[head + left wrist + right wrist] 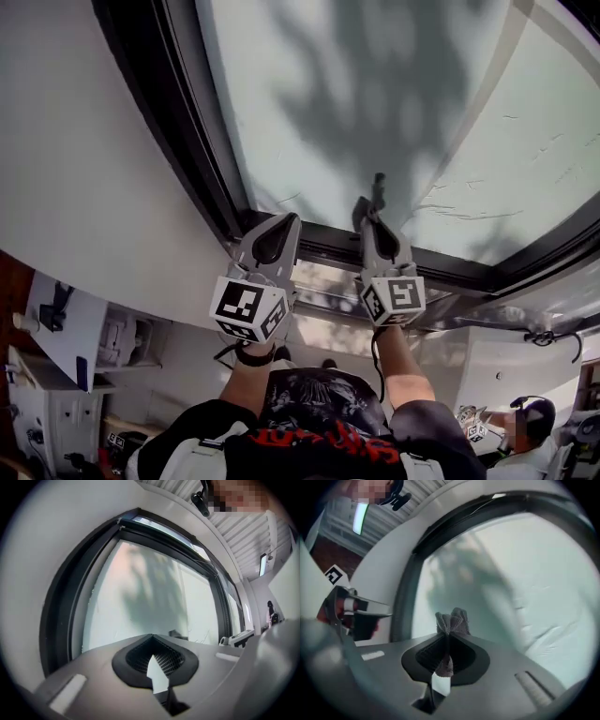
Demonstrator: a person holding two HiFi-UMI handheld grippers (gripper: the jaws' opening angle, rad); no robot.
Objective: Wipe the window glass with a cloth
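The frosted window glass (375, 94) fills the upper head view inside a dark frame (187, 122). My right gripper (367, 208) is raised to the lower edge of the pane and is shut on a small grey cloth (379, 185). The cloth's bunched end (452, 620) sticks out past the jaw tips towards the glass (525, 573); whether it touches the pane I cannot tell. My left gripper (286, 220) is held up beside it, near the frame's lower left corner. Its jaws meet at the tip (152, 635) with nothing between them, facing the glass (140, 602).
A white wall (75, 169) runs along the left of the frame. Below are white furniture (56, 319) and a seated person (530, 422) at the lower right. The left gripper (347, 609) shows at the left edge of the right gripper view.
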